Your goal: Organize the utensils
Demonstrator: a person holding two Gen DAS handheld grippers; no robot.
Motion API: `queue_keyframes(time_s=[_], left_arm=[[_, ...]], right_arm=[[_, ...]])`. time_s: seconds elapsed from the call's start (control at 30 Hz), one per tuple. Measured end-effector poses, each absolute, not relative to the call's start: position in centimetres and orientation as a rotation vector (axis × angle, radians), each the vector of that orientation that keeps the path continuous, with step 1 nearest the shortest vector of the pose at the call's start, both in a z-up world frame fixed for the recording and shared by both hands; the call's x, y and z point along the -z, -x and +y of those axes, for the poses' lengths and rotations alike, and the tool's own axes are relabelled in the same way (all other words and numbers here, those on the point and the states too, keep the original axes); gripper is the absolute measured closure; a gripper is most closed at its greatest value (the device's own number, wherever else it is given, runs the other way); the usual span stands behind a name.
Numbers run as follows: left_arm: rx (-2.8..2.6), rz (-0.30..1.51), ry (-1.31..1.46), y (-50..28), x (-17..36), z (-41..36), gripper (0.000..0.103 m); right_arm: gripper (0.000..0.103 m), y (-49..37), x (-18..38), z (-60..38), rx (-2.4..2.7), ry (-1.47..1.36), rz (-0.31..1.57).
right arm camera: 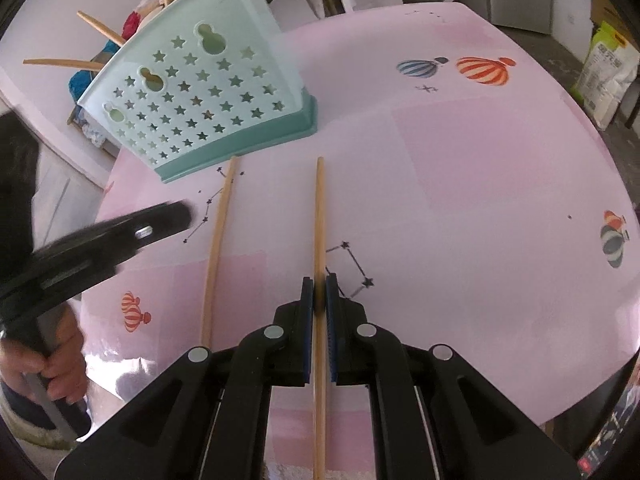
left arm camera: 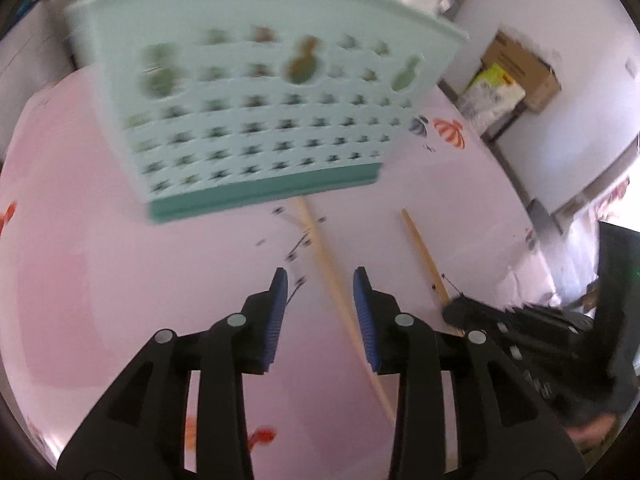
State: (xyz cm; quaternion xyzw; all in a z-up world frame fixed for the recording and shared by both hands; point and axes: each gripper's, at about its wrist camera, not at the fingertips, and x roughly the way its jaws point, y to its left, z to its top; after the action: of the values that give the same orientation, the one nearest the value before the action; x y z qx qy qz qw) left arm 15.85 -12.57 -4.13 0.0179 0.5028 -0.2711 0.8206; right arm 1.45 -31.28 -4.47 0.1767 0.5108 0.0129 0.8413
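Note:
A mint-green utensil holder [right arm camera: 200,96] with star holes stands on the pink table [right arm camera: 460,200]; it also shows blurred in the left wrist view [left arm camera: 248,108]. Two wooden chopsticks lie on the table. My right gripper [right arm camera: 319,288] is shut on the right chopstick [right arm camera: 319,220]. The other chopstick [right arm camera: 218,240] lies to its left. In the left wrist view my left gripper [left arm camera: 320,284] is open above that chopstick [left arm camera: 332,280], which runs between the fingers. The right gripper [left arm camera: 500,320] holds the second chopstick [left arm camera: 424,256] there.
The left gripper [right arm camera: 120,236] and the hand holding it show at the left of the right wrist view. Cardboard boxes [left arm camera: 520,68] and a bag [right arm camera: 608,68] stand beyond the table edge. More wooden utensils [right arm camera: 100,30] stick out behind the holder.

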Motion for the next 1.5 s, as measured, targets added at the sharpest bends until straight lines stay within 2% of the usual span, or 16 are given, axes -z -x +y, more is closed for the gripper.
queue_keyframes(time_s=[0.1,0.17,0.2,0.33,0.5,0.57,0.63,0.7,1.0,1.17,1.3,1.5], left_arm=[[0.523,1.077,-0.153,-16.9,5.3,-15.2,0.073],[0.486,1.042,-0.192,-17.2,5.4,-15.8,0.082],[0.479,1.040,-0.196,-17.4,5.5,-15.7,0.094],[0.469,1.052,-0.155,-17.0,5.3,-14.0,0.098],[0.432,1.073,-0.088,-15.8,5.2,-10.0,0.099],[0.421,1.086,-0.050,-15.4,5.2,-8.4,0.099],[0.413,1.093,-0.030,-15.0,5.3,-7.2,0.098],[0.406,1.099,-0.016,-14.9,5.4,-6.6,0.098],[0.403,1.100,-0.035,-14.6,5.6,-6.7,0.098],[0.408,1.098,-0.075,-14.7,5.7,-7.7,0.098],[0.409,1.079,-0.105,-14.8,5.8,-8.4,0.098],[0.408,1.083,-0.100,-15.4,5.8,-8.7,0.098]], right_arm=[[0.097,-1.0,4.5,-31.4,-0.018,-0.380,1.078],[0.097,-1.0,4.5,-31.3,-0.014,-0.369,1.079],[0.097,-1.0,4.5,-31.2,-0.016,-0.364,1.079],[0.097,-1.2,4.4,-31.1,-0.038,-0.340,1.082],[0.095,-2.3,4.5,-30.5,-0.090,-0.311,1.090],[0.089,-3.0,4.4,-30.1,-0.106,-0.297,1.092],[0.078,-3.7,4.4,-29.7,-0.115,-0.285,1.090],[0.075,-4.4,4.2,-29.3,-0.122,-0.255,1.089],[0.074,-7.2,4.2,-26.7,-0.113,-0.081,1.083],[0.078,-8.1,4.4,-24.6,-0.082,-0.005,1.072],[0.095,-8.2,4.5,-24.3,-0.083,-0.033,1.073],[0.097,-8.2,4.6,-24.7,-0.075,-0.141,1.071]])
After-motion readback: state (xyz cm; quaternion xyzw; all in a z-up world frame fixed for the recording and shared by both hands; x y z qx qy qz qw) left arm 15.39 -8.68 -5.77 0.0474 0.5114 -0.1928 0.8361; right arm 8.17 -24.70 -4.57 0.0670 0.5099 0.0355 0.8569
